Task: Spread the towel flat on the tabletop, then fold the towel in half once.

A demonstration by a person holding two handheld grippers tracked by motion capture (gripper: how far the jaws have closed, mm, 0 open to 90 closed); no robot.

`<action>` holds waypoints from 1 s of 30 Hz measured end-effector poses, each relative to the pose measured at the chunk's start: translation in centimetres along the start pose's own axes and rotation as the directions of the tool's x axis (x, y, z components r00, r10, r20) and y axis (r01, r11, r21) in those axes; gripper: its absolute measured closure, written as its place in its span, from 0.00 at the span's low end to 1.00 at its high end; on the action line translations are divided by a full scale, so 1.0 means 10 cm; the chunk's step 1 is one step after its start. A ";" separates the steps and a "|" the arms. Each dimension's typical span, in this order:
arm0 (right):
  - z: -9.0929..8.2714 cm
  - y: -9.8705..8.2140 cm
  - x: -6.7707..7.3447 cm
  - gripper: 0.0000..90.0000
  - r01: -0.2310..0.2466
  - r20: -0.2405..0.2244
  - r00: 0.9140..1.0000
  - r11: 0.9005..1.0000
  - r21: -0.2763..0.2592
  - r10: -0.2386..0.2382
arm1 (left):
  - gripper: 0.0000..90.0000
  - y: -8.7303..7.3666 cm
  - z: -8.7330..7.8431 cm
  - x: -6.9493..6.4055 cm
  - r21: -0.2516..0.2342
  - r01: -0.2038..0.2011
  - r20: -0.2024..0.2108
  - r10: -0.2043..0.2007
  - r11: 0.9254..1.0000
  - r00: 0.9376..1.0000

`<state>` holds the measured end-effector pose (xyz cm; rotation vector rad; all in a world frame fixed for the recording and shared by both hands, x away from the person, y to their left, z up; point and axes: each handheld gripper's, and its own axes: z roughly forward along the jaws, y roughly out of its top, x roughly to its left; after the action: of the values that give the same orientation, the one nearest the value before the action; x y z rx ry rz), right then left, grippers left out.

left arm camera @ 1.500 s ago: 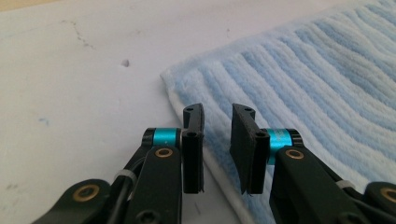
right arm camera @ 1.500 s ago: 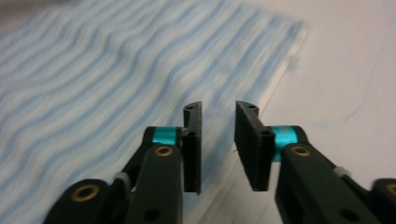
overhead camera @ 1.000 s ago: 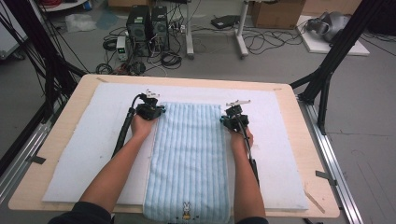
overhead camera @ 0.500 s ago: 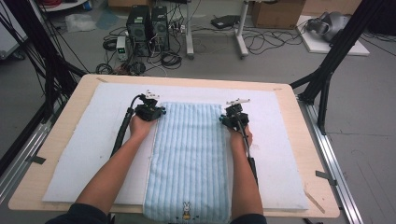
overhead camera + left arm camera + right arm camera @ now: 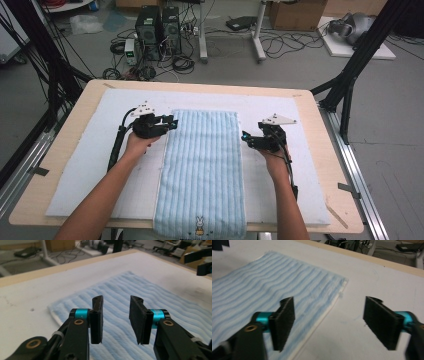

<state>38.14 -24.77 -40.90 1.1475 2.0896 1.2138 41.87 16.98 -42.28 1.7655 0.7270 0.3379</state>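
A light blue striped towel [image 5: 202, 165] lies flat on the white mat [image 5: 90, 165], its near end with a small rabbit mark hanging over the table's front edge. My left gripper [image 5: 171, 123] hovers at the towel's far left corner, and its jaws have just been opening with nothing between them. In the left gripper view, the left gripper [image 5: 116, 316] stands open above the towel [image 5: 155, 300]. My right gripper [image 5: 245, 136] hangs by the towel's right edge. Its jaws have also just been opening. In the right gripper view, the right gripper [image 5: 329, 323] stands wide open over the towel's edge [image 5: 262, 285].
The mat covers most of a wooden table [image 5: 330, 165]. Bare mat lies left and right of the towel. Black frame posts [image 5: 350, 85] stand at the table's sides. Computers [image 5: 157, 25] and cables sit on the floor beyond the far edge.
Both grippers have let go of the towel's far corners and opened. Each hand has drawn back toward the person and slightly outward. The towel lies flat.
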 end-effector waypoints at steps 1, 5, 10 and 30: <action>-0.06 -0.02 0.01 0.22 0.010 -0.001 1.000 1.000 -0.004 -0.010 | 0.70 0.00 -0.03 -0.04 -0.003 -0.019 0.007 0.019 1.000 1.000; -0.25 -0.10 0.07 0.13 0.041 -0.015 0.999 0.999 -0.012 -0.041 | 0.43 -0.02 -0.14 -0.16 0.000 -0.010 -0.021 0.010 1.000 1.000; -0.35 -0.18 0.11 0.13 0.073 -0.029 0.997 0.997 -0.036 -0.074 | 0.19 -0.06 -0.30 -0.26 -0.051 0.000 -0.048 -0.003 0.999 0.999; -0.36 -0.18 0.12 0.13 0.036 -0.063 0.997 0.999 -0.037 -0.039 | 0.20 -0.03 -0.43 -0.13 -0.046 0.079 -0.146 -0.085 0.996 0.986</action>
<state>34.13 -25.99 -40.65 1.0622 2.1176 1.2803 38.34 19.54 -41.04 1.6795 0.8903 0.4276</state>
